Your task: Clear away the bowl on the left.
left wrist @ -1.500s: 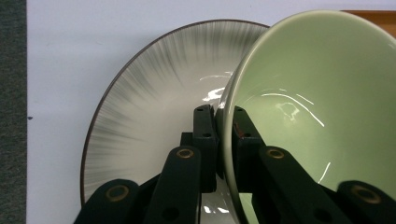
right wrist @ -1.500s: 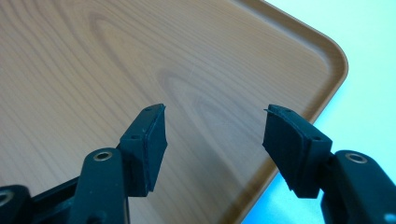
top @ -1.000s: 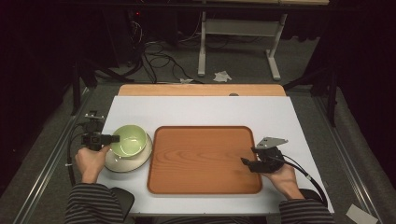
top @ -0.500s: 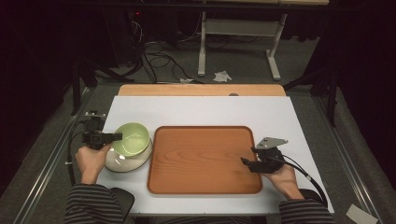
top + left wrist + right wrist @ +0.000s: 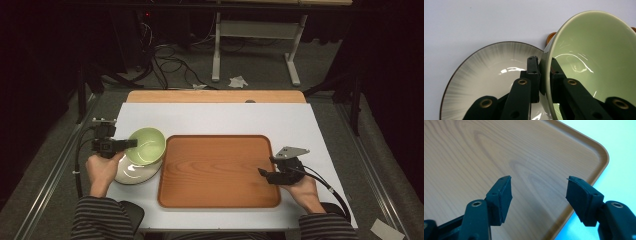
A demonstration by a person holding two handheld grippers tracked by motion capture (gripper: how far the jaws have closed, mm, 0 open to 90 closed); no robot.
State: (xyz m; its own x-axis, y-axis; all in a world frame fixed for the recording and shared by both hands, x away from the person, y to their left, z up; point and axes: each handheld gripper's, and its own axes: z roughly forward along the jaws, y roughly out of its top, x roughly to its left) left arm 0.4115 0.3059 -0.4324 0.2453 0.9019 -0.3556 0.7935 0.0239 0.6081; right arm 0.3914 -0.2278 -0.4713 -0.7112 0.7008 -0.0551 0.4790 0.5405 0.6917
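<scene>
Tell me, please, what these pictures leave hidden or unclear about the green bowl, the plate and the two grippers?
- Green bowl: in the left gripper view the frame edge cuts off its base, so its clearance above the plate is unclear.
- Plate: in the high view the bowl covers its far part.
- Right gripper: in the high view its jaws look too small and dark to judge.
- Left gripper: its own jaws hide the pads.

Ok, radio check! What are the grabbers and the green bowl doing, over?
Left gripper shut on green bowl rim, bowl tilted above the white plate. Right gripper open, empty, over the wooden tray. Tray bare, nothing in the way.
</scene>
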